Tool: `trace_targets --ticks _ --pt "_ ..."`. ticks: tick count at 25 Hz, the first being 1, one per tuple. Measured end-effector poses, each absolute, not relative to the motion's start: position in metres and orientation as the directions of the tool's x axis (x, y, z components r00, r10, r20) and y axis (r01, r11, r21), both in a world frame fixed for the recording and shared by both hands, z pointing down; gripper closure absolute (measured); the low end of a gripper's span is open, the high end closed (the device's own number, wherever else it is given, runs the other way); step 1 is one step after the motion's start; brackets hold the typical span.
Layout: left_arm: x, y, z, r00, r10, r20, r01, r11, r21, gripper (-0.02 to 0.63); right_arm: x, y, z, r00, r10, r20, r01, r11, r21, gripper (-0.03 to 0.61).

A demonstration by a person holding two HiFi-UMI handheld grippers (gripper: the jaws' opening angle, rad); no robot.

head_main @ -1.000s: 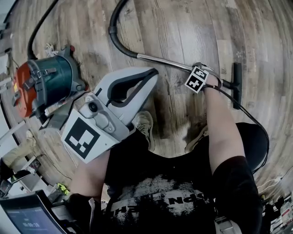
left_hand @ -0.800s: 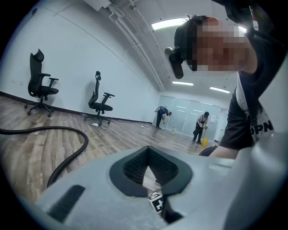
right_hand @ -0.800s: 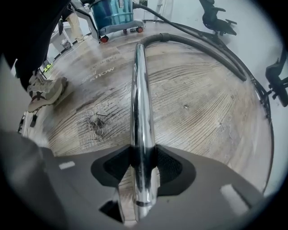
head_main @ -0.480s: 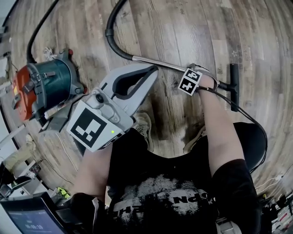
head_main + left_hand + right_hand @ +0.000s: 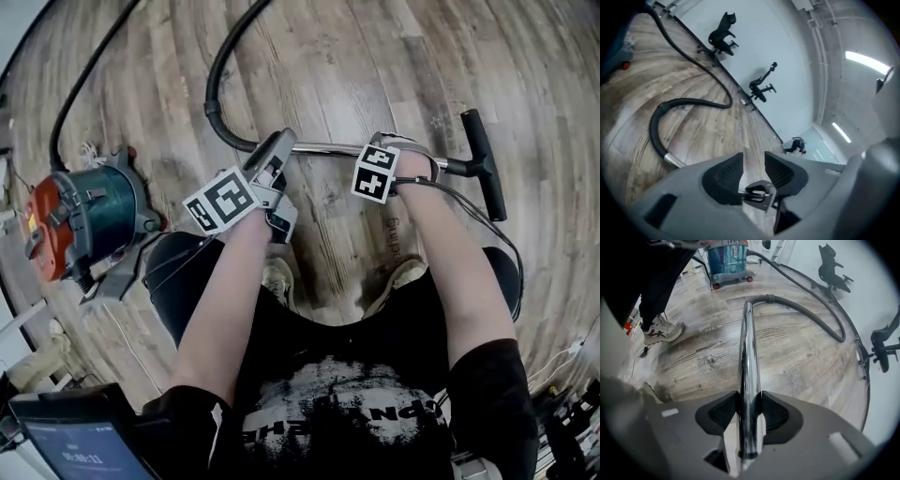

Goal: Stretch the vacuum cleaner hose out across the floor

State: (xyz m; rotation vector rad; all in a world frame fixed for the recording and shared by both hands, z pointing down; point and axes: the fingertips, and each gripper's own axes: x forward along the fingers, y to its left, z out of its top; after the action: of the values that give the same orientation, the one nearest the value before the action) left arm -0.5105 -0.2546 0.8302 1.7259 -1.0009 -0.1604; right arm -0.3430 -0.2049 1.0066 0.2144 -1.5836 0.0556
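One vacuum hose (image 5: 214, 94), black and ribbed, lay on the plank floor (image 5: 356, 56) in a loose loop rather than a straight run. In the right gripper view it left the far end of the single chrome tube (image 5: 747, 348), swung out wide toward the wall and curved back to the one canister vacuum (image 5: 726, 261), a teal drum on wheels. In the head view the canister (image 5: 84, 220) sat at the left. The tube (image 5: 323, 148) ran level across the middle to one black floor head (image 5: 483, 164) at the right.

The right hand-held gripper (image 5: 749, 399) was clenched on the chrome tube, with both of its dark pads pressed against the metal. In the head view it (image 5: 389, 150) gripped the tube near the floor head end. The left hand-held gripper (image 5: 753, 159) was released: its jaws had just been opening, and only bare floor showed in the gap between its two pads. In the head view it (image 5: 281, 141) sat close by the tube's other end, near the join with the hose (whether it touched the metal could not be told). In its own view that join lay off to the lower left, outside the jaws.

Two shoes (image 5: 278, 277) stood on the floor below the tube. Two office chairs (image 5: 723, 33) stood along the pale wall.
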Motion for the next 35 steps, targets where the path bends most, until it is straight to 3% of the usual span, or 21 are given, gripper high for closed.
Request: trace_targets --ticks 4,8,11,14,19,26,31,33,35 --pt "-0.512 -0.236 0.93 0.56 -0.649 0.514 -0.475 0.257 0.842 0.419 -0.335 -0.209 0.984 -0.012 -0.107 0.994 -0.185 0.977 0.103 0.408" --pt "-0.48 -0.209 0.987 0.57 -0.63 0.527 -0.386 0.361 0.849 0.39 -0.331 -0.199 0.966 -0.029 -0.1 0.995 -0.209 0.974 0.092 0.41" --pt "-0.462 -0.221 1.001 0.566 -0.694 0.446 -0.283 0.345 0.895 0.379 -0.334 -0.193 0.953 -0.048 -0.115 0.992 -0.21 0.972 0.103 0.411" --pt "-0.453 -0.24 1.006 0.538 -0.765 0.354 -0.143 0.33 0.933 0.328 -0.337 -0.186 0.947 -0.067 -0.129 0.989 -0.202 0.973 0.113 0.423" --pt "-0.423 -0.258 0.991 0.486 -0.865 0.122 0.159 0.225 0.961 0.441 -0.317 -0.182 0.954 -0.087 -0.123 0.989 -0.293 0.952 0.093 0.423" --pt "-0.416 -0.277 0.947 0.486 -0.874 -0.018 0.162 0.07 0.984 0.449 -0.312 -0.195 0.951 -0.135 -0.165 0.977 -0.339 0.934 0.111 0.421" --pt "-0.416 -0.29 0.915 0.496 -0.863 -0.101 0.165 -0.021 0.986 0.446 -0.317 -0.217 0.947 -0.156 -0.273 0.949 -0.31 0.926 0.215 0.396" --pt "-0.409 -0.29 0.896 0.509 -0.848 -0.146 0.188 -0.056 0.981 0.446 -0.317 -0.225 0.949 -0.133 -0.321 0.938 -0.287 0.918 0.274 0.413" --pt "-0.403 -0.287 0.882 0.518 -0.838 -0.173 0.211 -0.07 0.975 0.446 -0.318 -0.229 0.953 -0.098 -0.351 0.931 -0.241 0.916 0.32 0.475"
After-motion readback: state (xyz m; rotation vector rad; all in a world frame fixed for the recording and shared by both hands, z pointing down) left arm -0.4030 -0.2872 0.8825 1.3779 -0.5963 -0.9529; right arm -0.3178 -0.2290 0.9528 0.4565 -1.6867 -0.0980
